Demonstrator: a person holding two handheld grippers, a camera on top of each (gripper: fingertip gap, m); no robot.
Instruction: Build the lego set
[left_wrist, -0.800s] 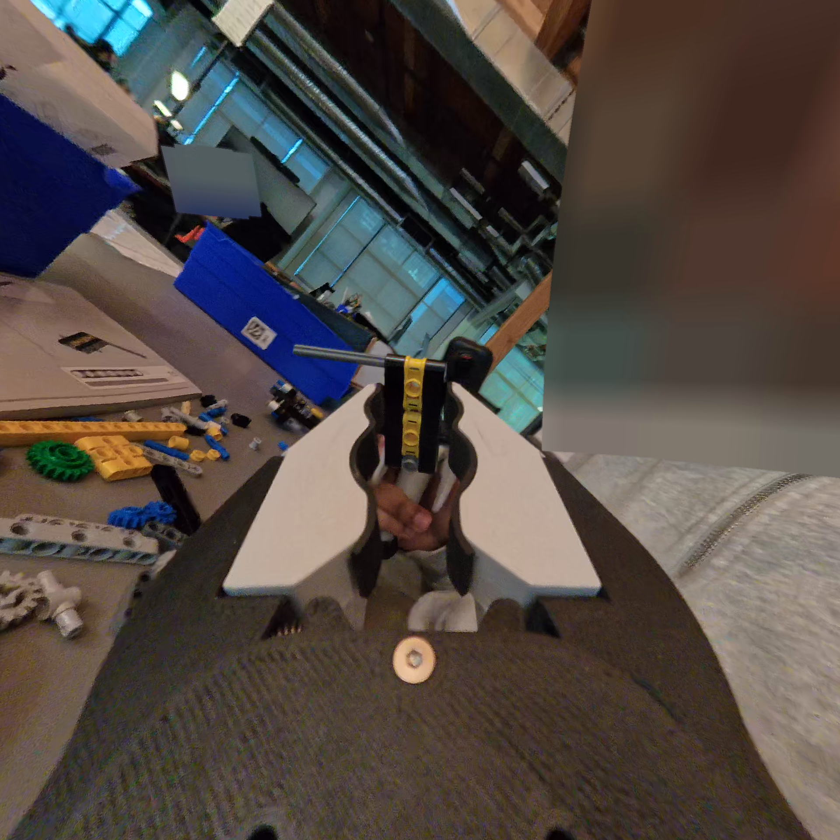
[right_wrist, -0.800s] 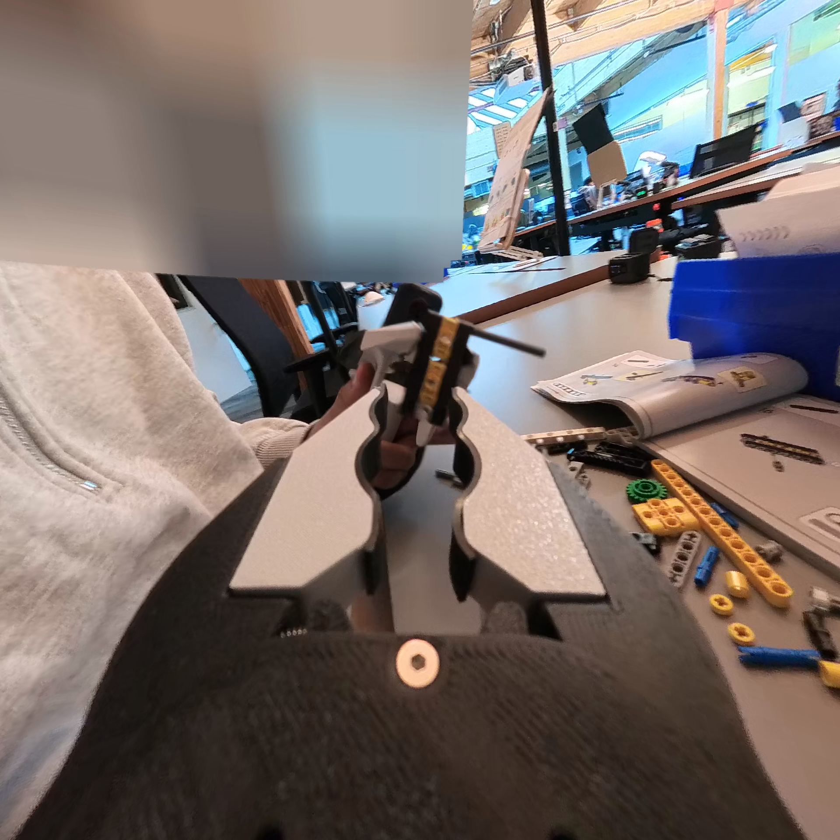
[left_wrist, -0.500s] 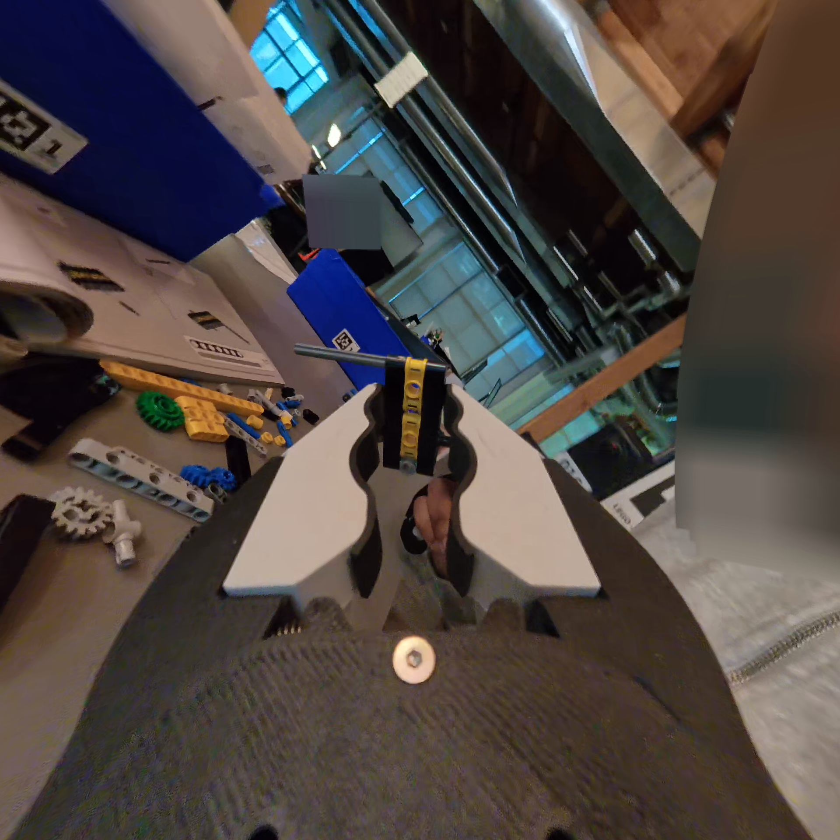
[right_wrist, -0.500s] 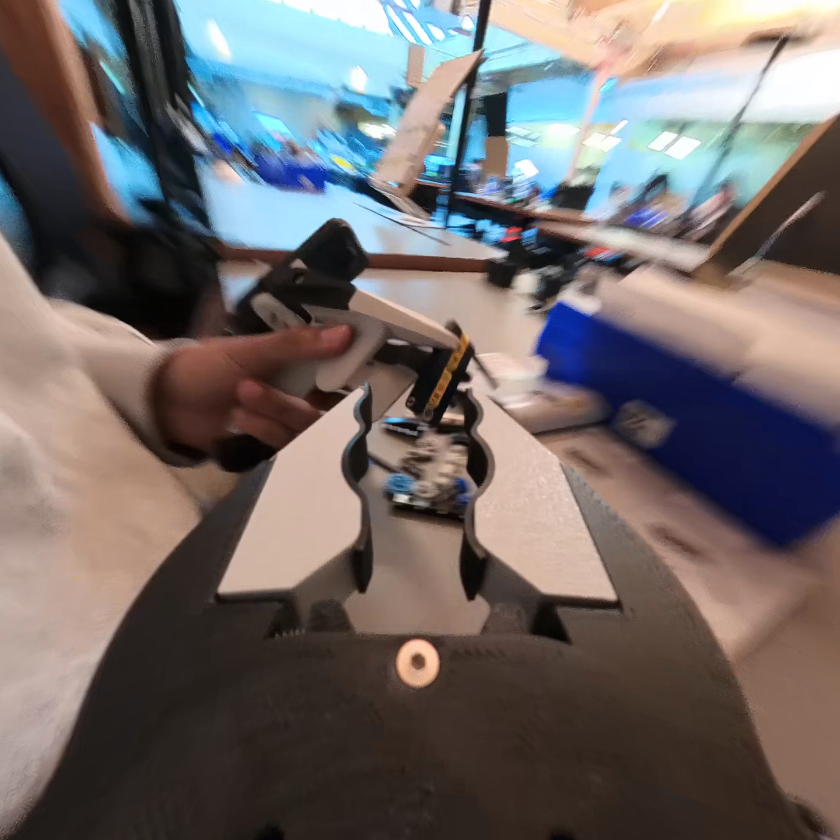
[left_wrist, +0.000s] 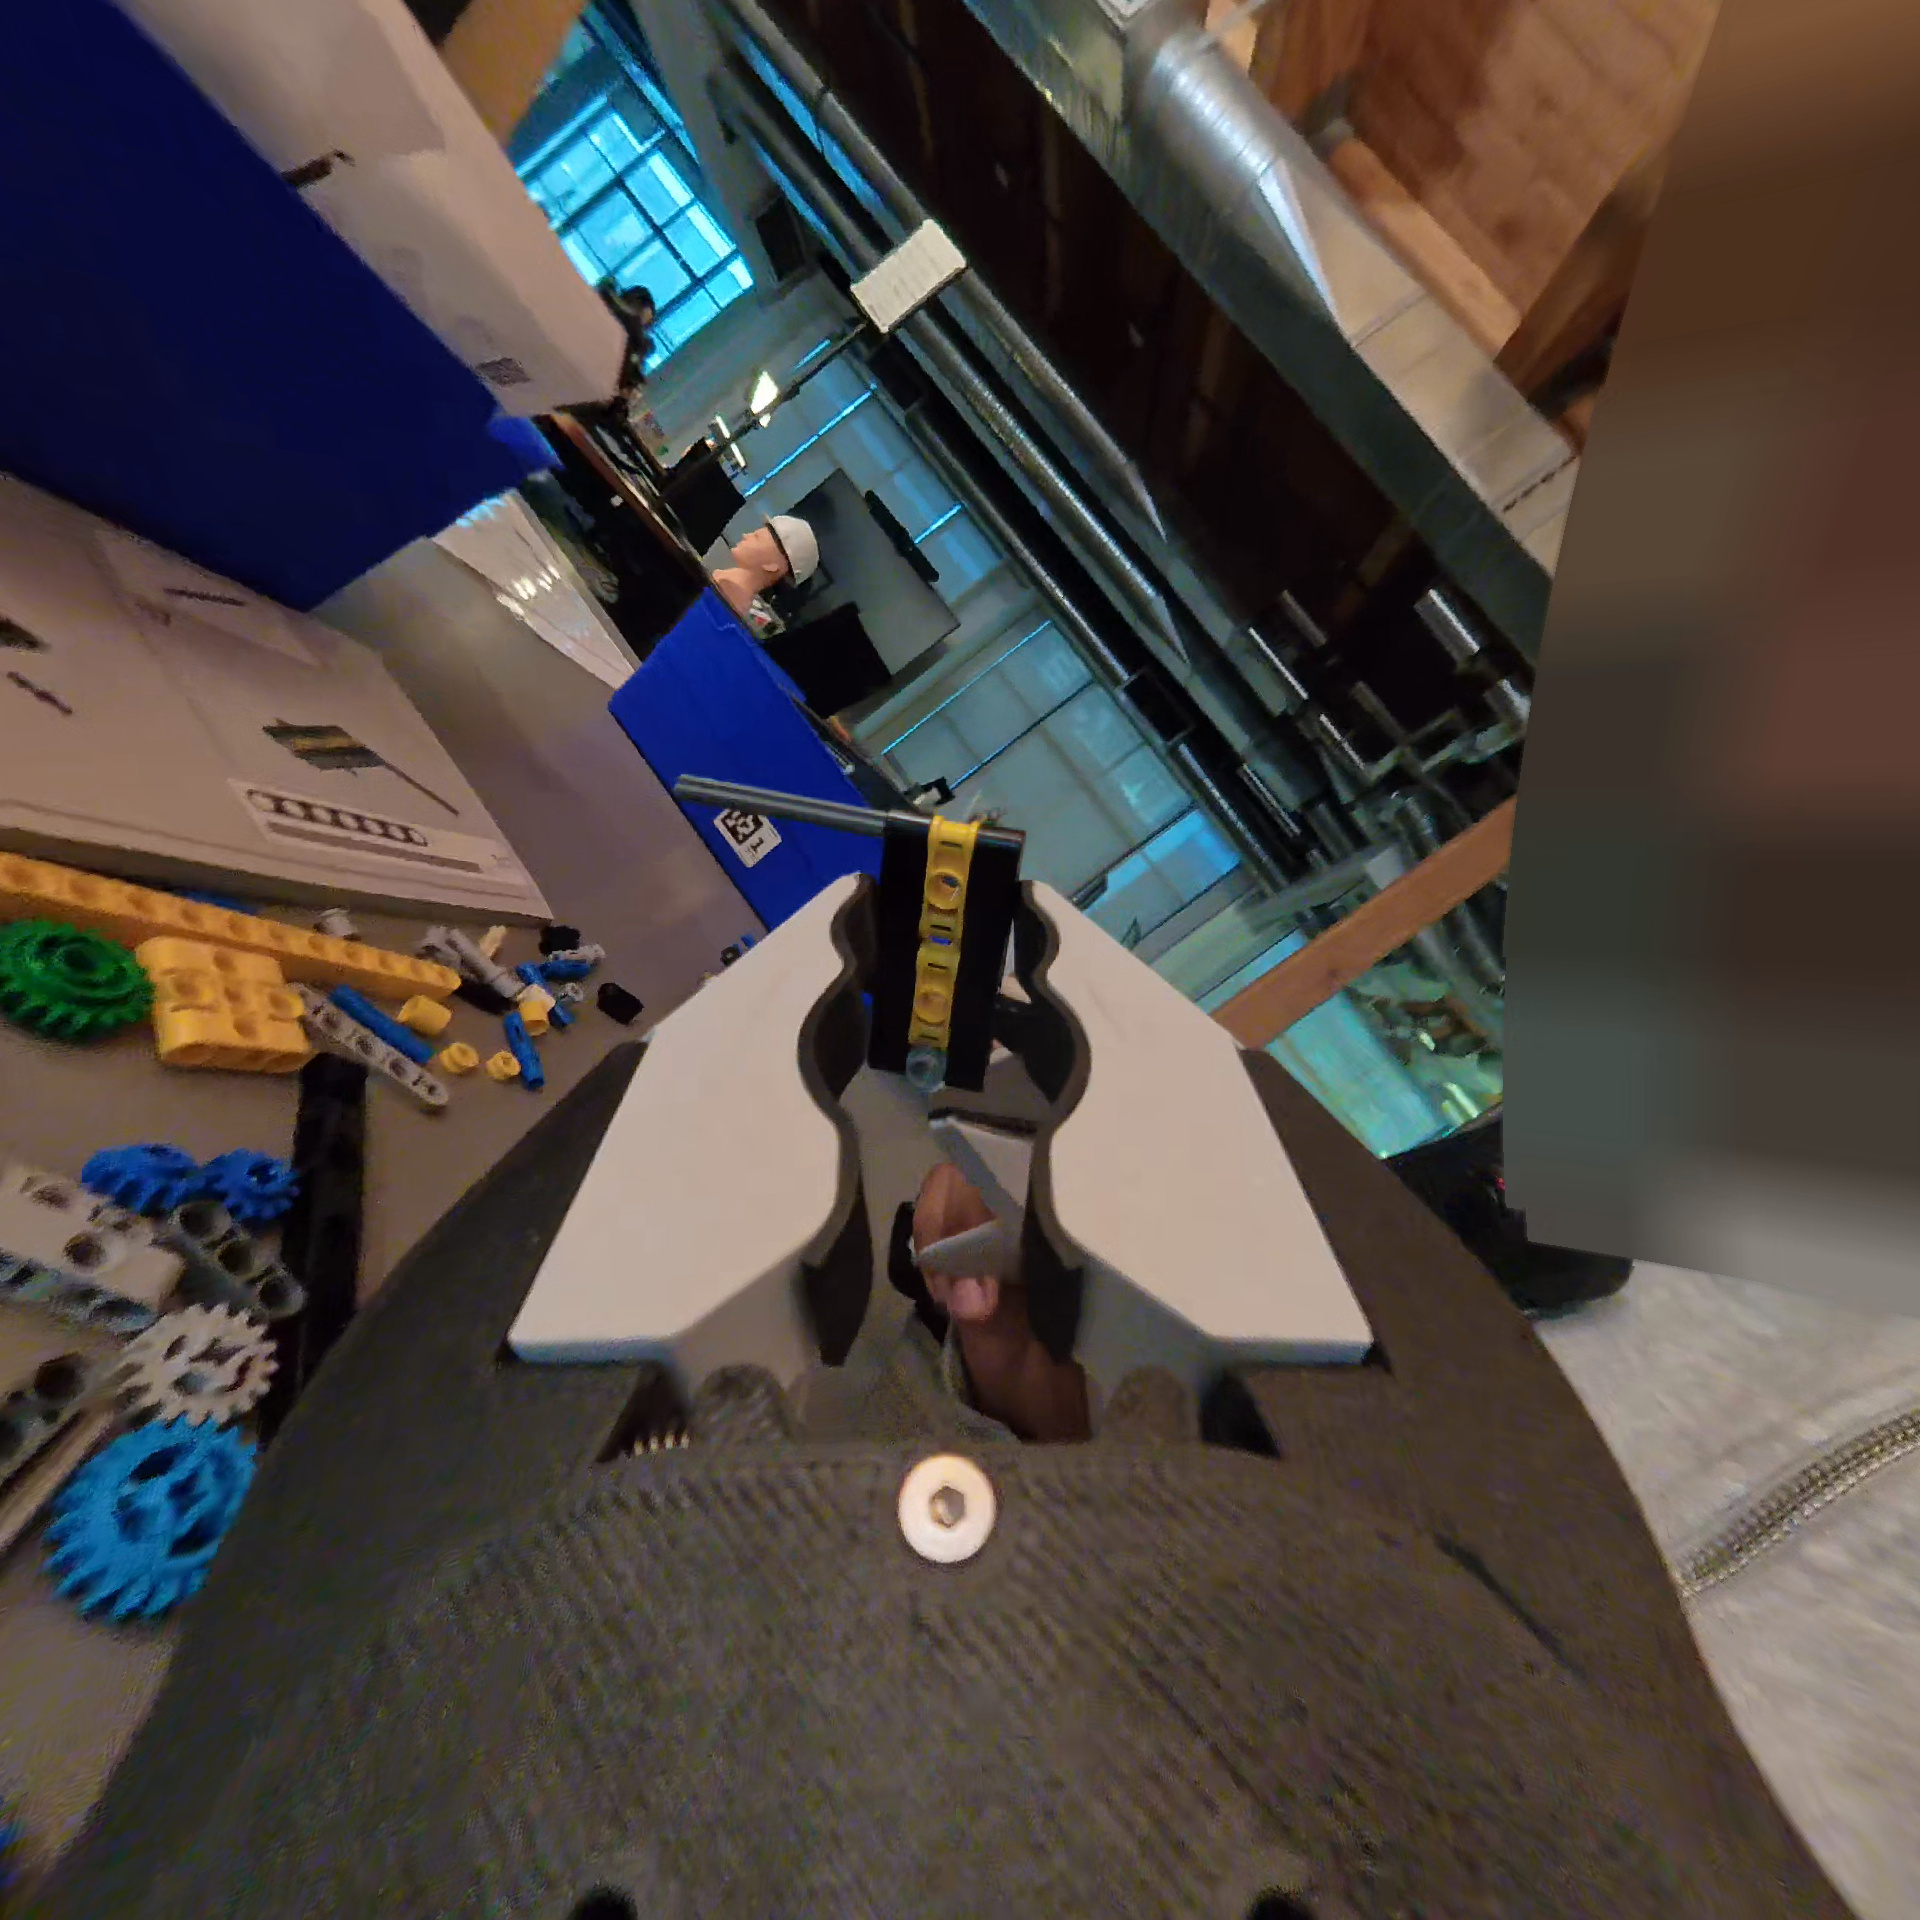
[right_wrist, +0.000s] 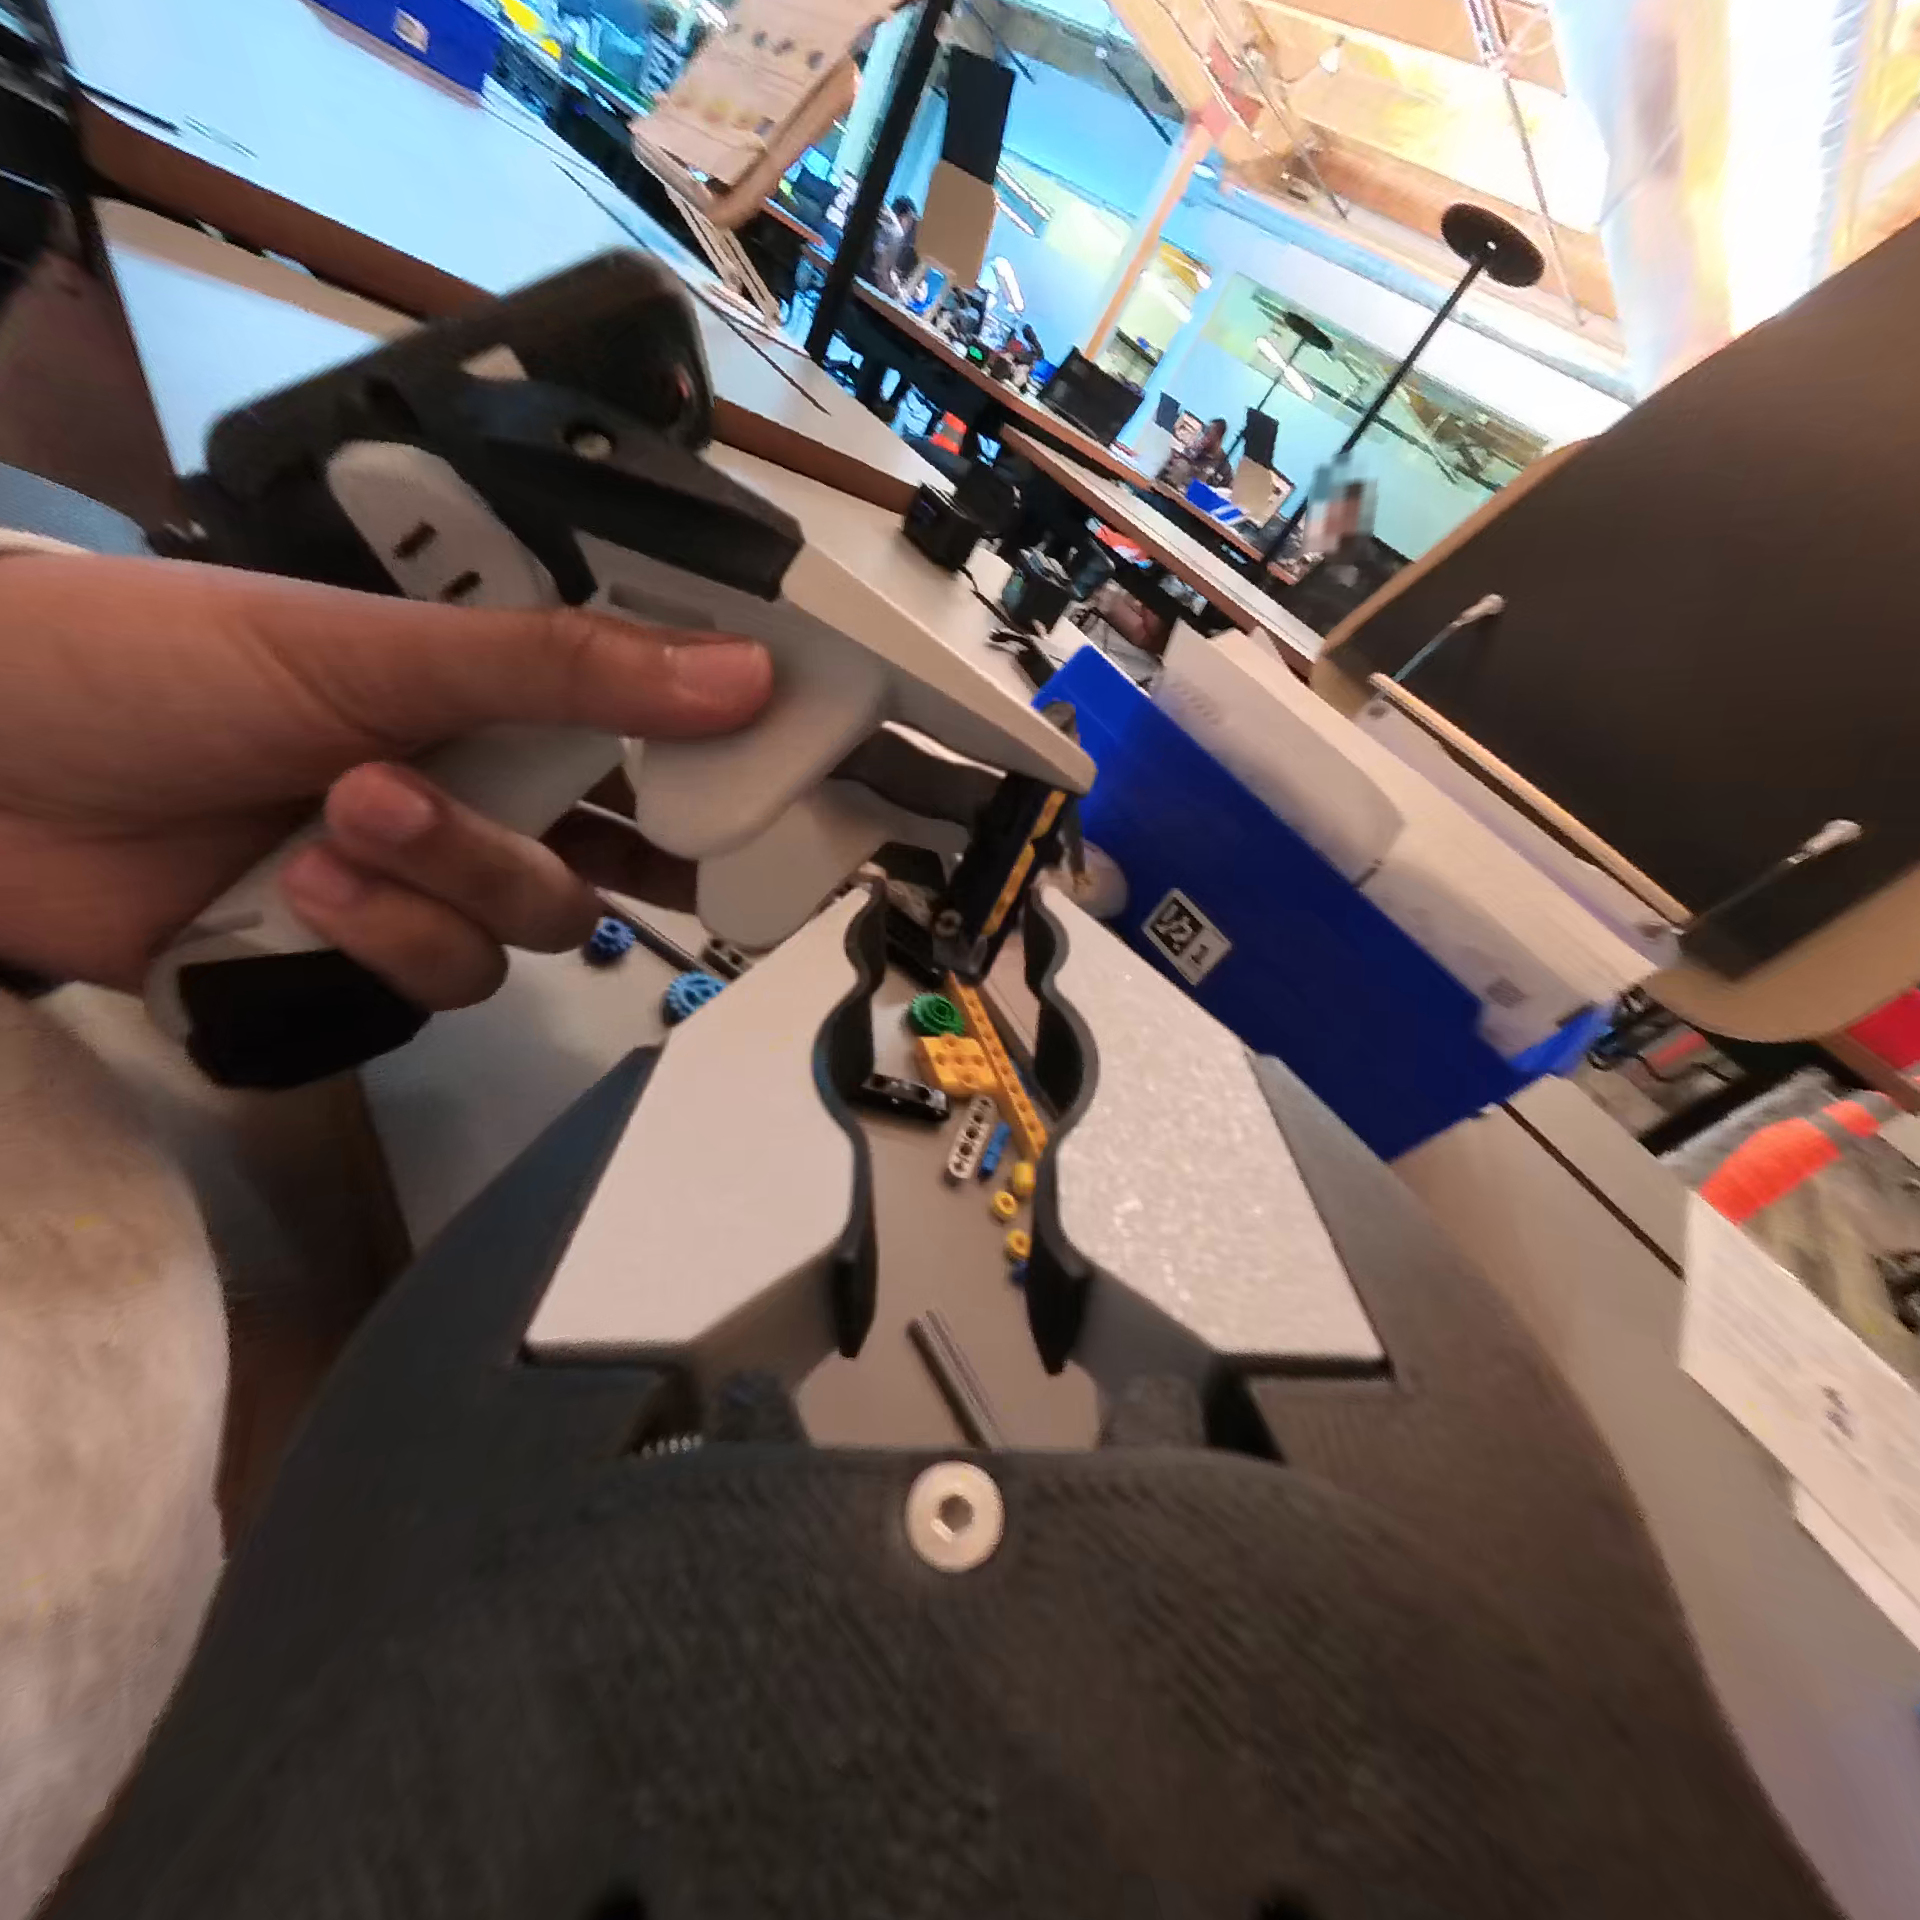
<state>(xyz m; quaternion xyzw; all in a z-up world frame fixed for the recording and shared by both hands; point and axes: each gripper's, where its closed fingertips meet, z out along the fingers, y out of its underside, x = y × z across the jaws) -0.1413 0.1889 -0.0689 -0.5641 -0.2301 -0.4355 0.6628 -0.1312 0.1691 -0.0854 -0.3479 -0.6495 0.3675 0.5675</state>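
Clearly the left gripper (left_wrist: 940, 977) is clenched on the sub-assembly (left_wrist: 943, 961), a yellow beam sandwiched between two black beams, held up in the air above the table (left_wrist: 644, 862) rather than resting on it. A dark axle (left_wrist: 790, 808) runs through its top end and sticks out to one side, well clear of the fingers. The right gripper (right_wrist: 951, 997) is released, its jaws standing apart with nothing between them, and it hovers just below the sub-assembly, which shows in its view hanging from the left gripper. Loose parts lie on the table beneath: a long yellow beam (left_wrist: 239, 930), a green gear (left_wrist: 64, 977), blue gears (left_wrist: 145, 1512) and small pins (left_wrist: 520, 1044). I judge the sub-assembly to be light, rigid and smooth-sided, so it could twist or slip if pinched at one corner; the flat faces of the black beams give the surest hold. The axle is probably only friction-fitted, so pushing on it sideways could slide it out, and hard pressure on the stack might pop the beams apart
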